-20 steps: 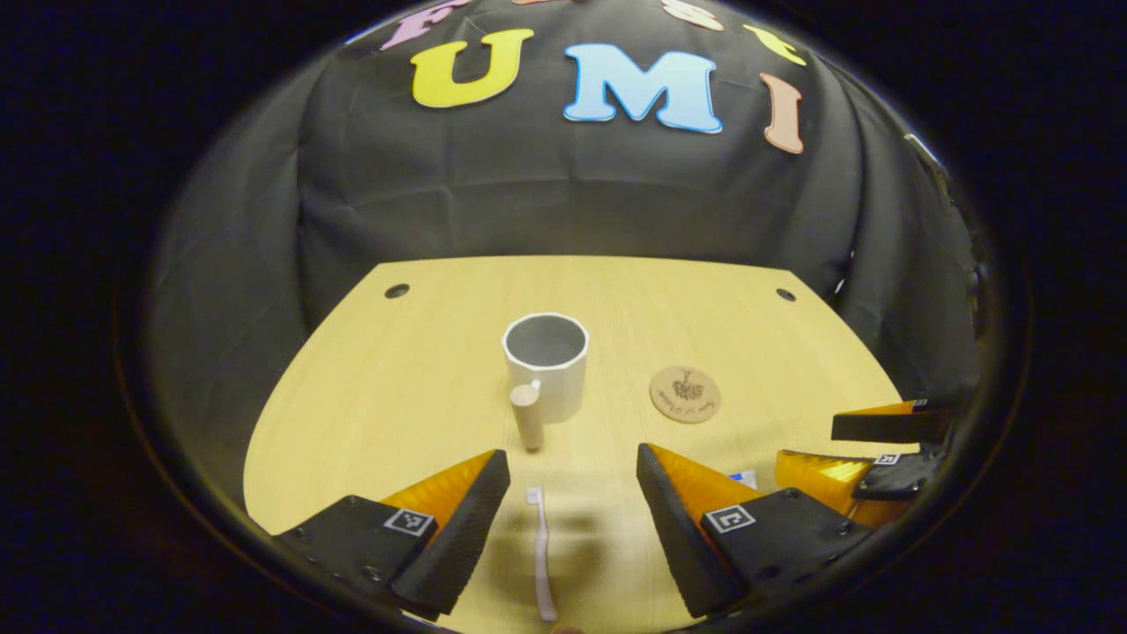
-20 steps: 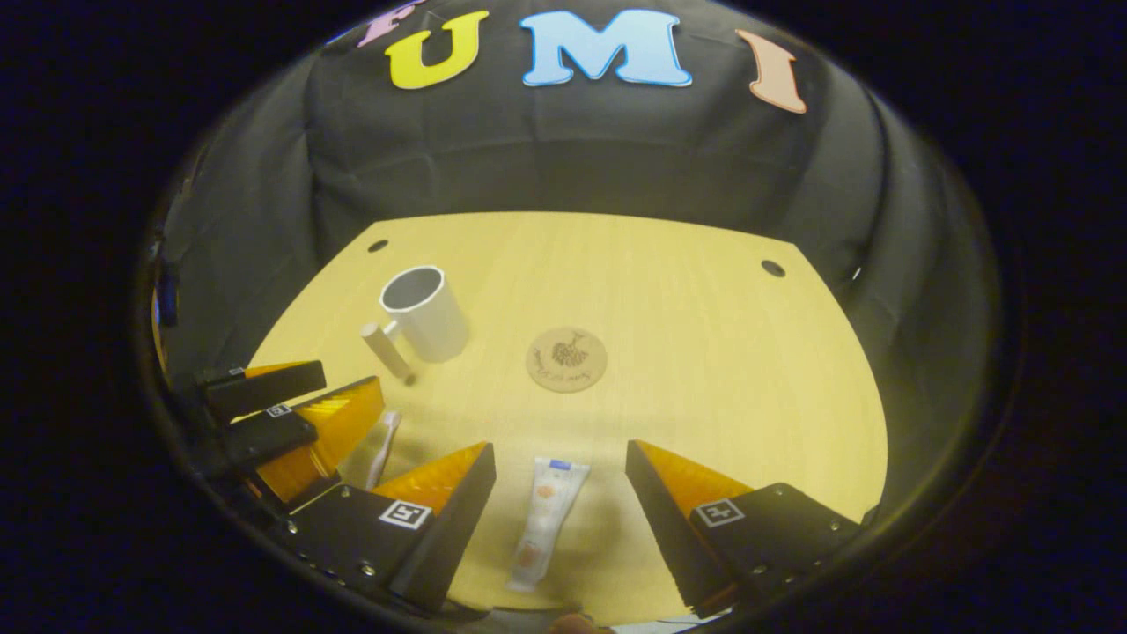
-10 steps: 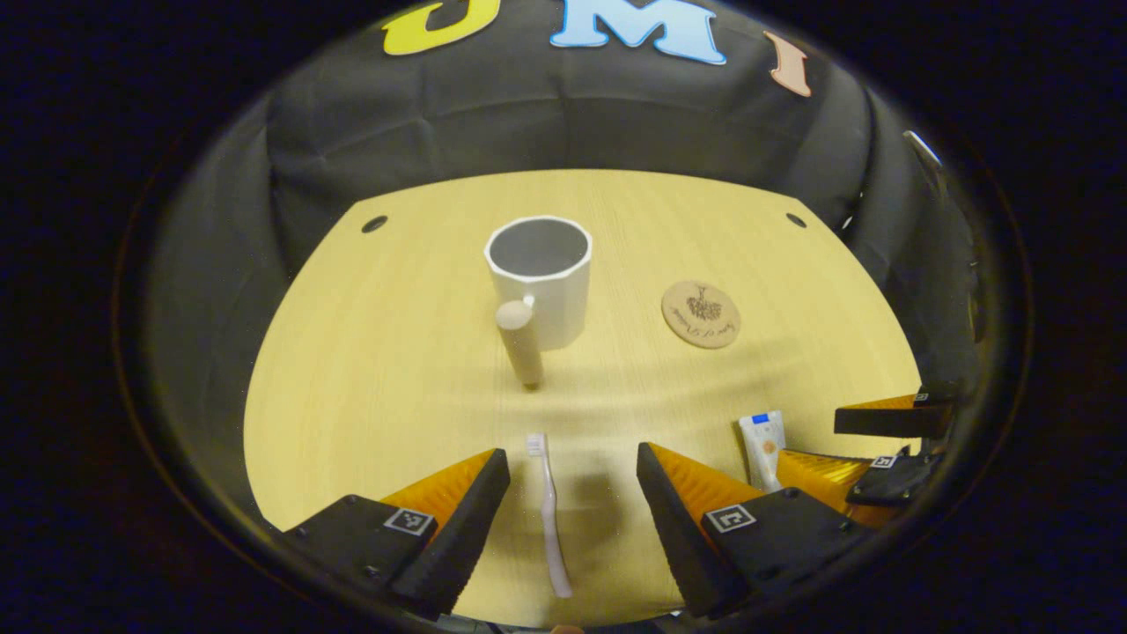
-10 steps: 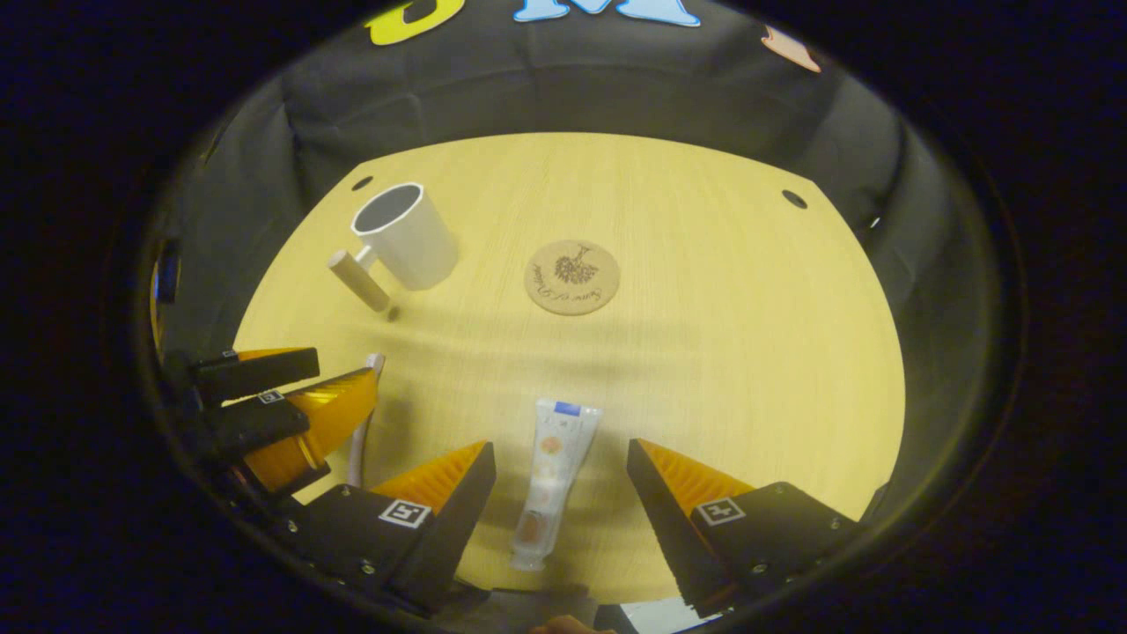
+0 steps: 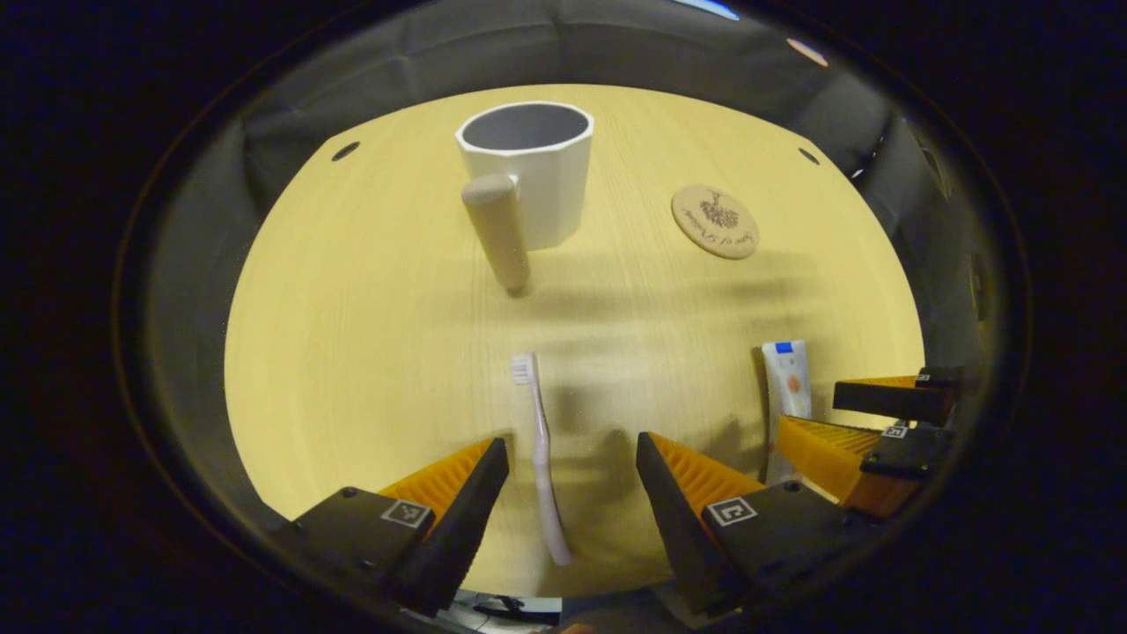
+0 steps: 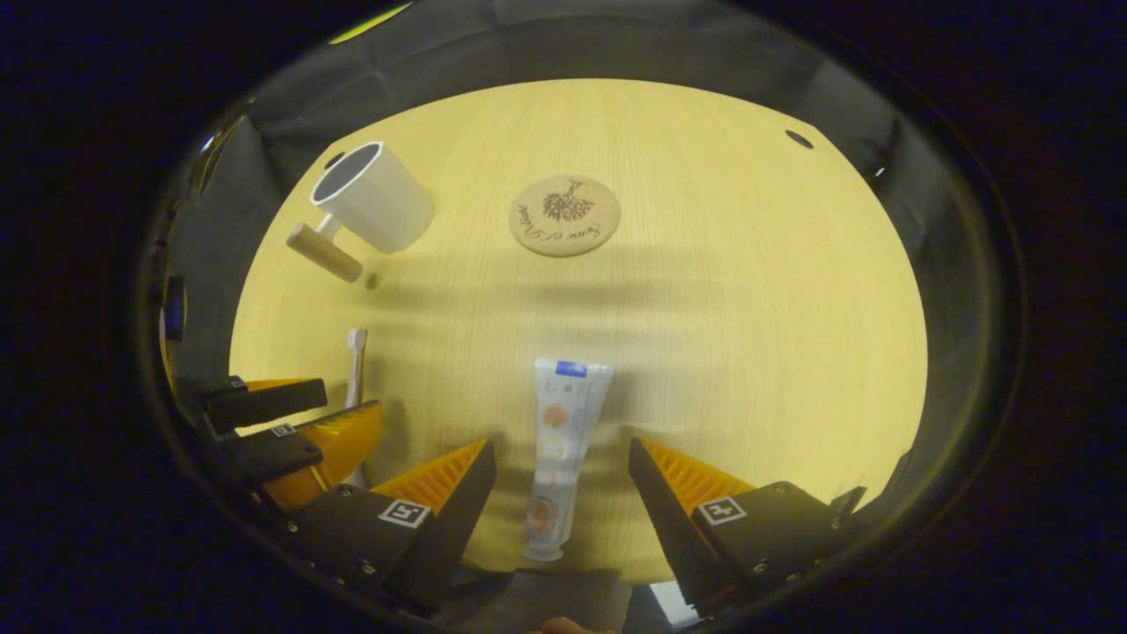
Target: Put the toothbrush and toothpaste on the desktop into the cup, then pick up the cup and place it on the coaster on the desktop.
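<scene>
Toothbrush (image 5: 539,458) lies flat on the desktop (image 5: 352,352), nearer than the cup (image 5: 528,176), between the spread fingers of the left gripper (image 5: 572,480), seemingly untouched. Toothpaste (image 6: 559,453) lies likewise inside the open right gripper (image 6: 561,480). Coaster (image 6: 564,216) sits right of the cup.
</scene>
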The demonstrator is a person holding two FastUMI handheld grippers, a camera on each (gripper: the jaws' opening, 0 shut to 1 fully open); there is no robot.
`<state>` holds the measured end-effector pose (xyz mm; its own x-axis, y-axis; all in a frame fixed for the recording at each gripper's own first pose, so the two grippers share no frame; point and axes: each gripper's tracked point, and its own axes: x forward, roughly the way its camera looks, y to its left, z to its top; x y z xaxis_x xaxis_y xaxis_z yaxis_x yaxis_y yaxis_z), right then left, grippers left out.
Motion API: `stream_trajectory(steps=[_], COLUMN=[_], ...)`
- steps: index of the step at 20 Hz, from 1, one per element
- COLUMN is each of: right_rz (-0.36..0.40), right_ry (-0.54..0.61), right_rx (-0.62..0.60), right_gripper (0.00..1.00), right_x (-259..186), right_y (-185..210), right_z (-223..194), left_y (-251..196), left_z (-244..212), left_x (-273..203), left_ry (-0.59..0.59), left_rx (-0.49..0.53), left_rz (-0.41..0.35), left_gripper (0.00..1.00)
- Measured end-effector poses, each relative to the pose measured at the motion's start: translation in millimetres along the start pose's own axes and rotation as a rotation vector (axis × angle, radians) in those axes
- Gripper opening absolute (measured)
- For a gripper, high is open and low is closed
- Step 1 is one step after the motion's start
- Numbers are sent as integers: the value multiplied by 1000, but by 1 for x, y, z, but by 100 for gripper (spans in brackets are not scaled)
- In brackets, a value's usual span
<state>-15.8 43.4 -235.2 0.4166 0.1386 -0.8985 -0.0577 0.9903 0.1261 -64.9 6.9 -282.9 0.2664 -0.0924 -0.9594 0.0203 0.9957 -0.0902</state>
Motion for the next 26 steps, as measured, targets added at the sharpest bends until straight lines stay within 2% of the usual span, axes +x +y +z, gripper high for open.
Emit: stream_trajectory(steps=[8, 9, 11, 12, 13, 14, 17, 19, 20, 21, 22, 24, 25, 26], right_rz=[5, 2, -8, -12, -16, -17, -27, -34, -24, -25, -23, -14, -18, -27], right_ry=[74, 77, 82, 88, 88, 90, 92, 94, 97, 100, 103, 116, 103, 91], right_rx=[20, 20, 15, 12, 13, 14, 17, 26, 32, 34, 38, 49, 41, 55], right_gripper=[94, 94, 95, 95, 95, 91, 87, 84, 73, 73, 71, 59, 59, 57], right_x=[13, 14, 17, 18, 19, 20, 21, 22, 23, 24, 26, 27, 28, 29], right_y=[2, 2, 1, 0, 0, -1, -2, -3, -1, -1, -1, 0, -2, -2], right_z=[-15, -14, -15, -16, -16, -17, -17, -19, -20, -21, -21, -25, -23, -21], left_y=[2, 2, 2, 3, 4, 6, 13, 16, 18, 18, 20, 23, 24, 23], left_z=[-25, -26, -30, -31, -33, -36, -38, -38, -37, -38, -37, -36, -36, -35], left_x=[4, 4, 7, 9, 10, 11, 12, 12, 12, 13, 12, 13, 14, 14], left_ry=[105, 110, 121, 127, 132, 139, 147, 151, 150, 154, 153, 156, 155, 158], left_rx=[-32, -38, -55, -62, -66, -70, -77, -80, -73, -74, -73, -64, -69, -64], left_rz=[-17, -19, -25, -25, -24, -21, -9, -2, 4, 4, 11, 24, 26, 24], left_gripper=[98, 100, 90, 94, 84, 84, 85, 74, 63, 67, 64, 56, 55, 43])
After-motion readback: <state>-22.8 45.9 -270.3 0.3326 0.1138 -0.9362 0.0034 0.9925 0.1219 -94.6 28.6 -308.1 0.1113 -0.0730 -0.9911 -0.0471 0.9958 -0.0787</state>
